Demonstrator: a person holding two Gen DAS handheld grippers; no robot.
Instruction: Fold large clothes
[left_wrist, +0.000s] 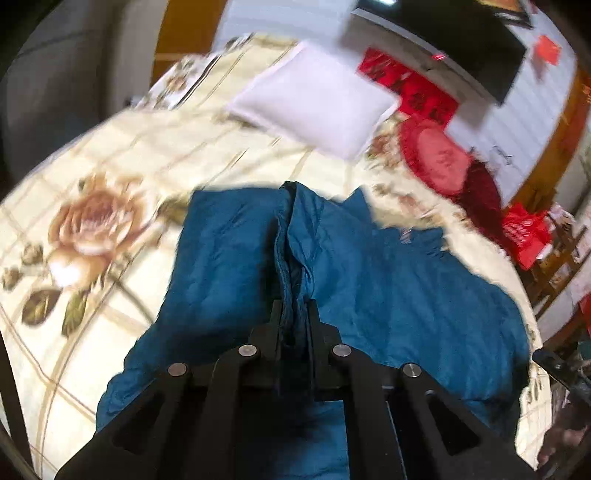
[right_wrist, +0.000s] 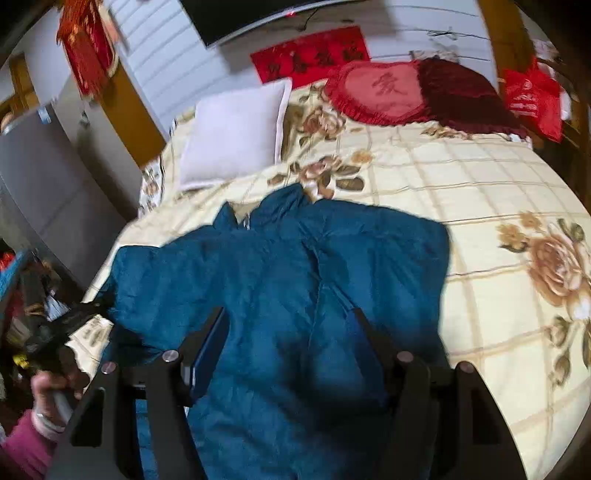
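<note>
A large teal padded jacket (left_wrist: 388, 280) lies spread on a bed with a cream floral quilt (left_wrist: 110, 177). My left gripper (left_wrist: 294, 314) is shut on a raised ridge of the jacket's fabric, which runs up from between the fingers. In the right wrist view the same jacket (right_wrist: 280, 266) lies flat with its collar toward the pillows. My right gripper (right_wrist: 290, 325) is open, its fingers spread wide just above the jacket's lower part, with nothing between them. The left gripper (right_wrist: 70, 321) and the hand holding it show at the jacket's left edge.
A white pillow (right_wrist: 236, 140), a red heart-shaped cushion (right_wrist: 380, 92) and a dark red cushion (right_wrist: 458, 92) lie at the head of the bed. A red bag (right_wrist: 532, 99) sits at the far right. A grey cabinet (right_wrist: 40, 177) stands left of the bed.
</note>
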